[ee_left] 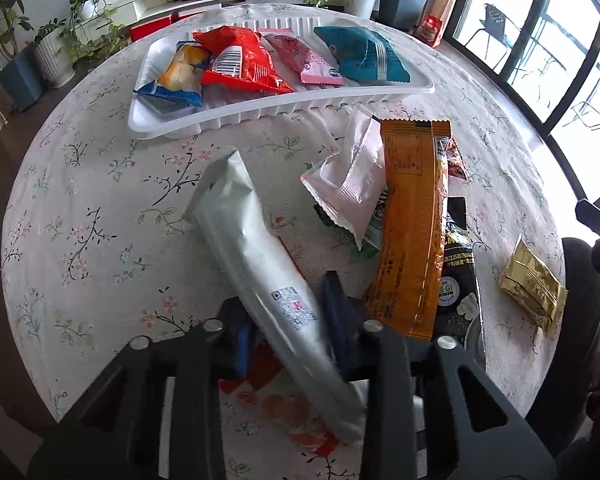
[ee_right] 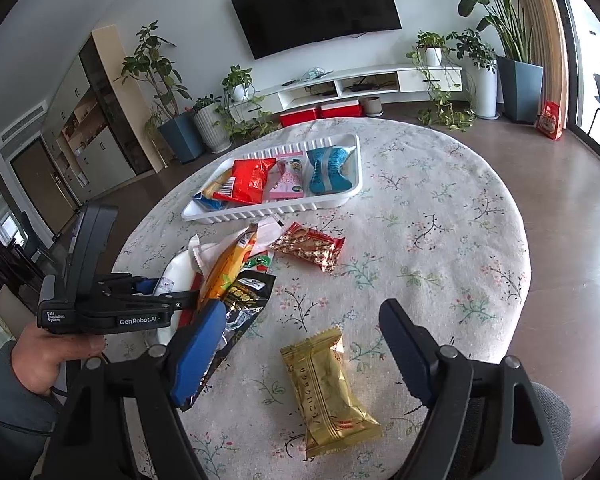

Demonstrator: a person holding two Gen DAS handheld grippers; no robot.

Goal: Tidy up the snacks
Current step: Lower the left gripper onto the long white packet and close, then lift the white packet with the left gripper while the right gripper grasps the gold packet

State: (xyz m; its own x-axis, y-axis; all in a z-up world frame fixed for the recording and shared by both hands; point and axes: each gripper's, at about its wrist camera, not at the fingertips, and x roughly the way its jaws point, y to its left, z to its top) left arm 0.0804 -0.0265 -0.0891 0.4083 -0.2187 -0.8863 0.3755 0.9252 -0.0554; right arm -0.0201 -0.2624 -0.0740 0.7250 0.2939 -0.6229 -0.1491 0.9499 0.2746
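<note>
Left tongs (ee_left: 290,312) pinch silver packet (ee_left: 236,216); gold packet (ee_right: 330,392) between right tongs (ee_right: 300,340).

The left wrist camera is looking steeply down, close over the floral tablecloth (ee_left: 100,200), facing the white tray (ee_left: 284,108) in the upper frame. The right wrist camera is looking down more shallowly, taking in the wall television (ee_right: 316,4). Both are sharing the tray and the gold packet (ee_right: 332,392).

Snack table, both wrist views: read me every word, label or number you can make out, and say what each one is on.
"GenRobot.AI": side of the left gripper.
"Data Acquisition System": same gripper's body.
"GI", "CERTIFIED": round seal on the black packet.
Too small or blurred: barcode on the red bag, QR code on the silver packet, script on the gold packet.
</note>
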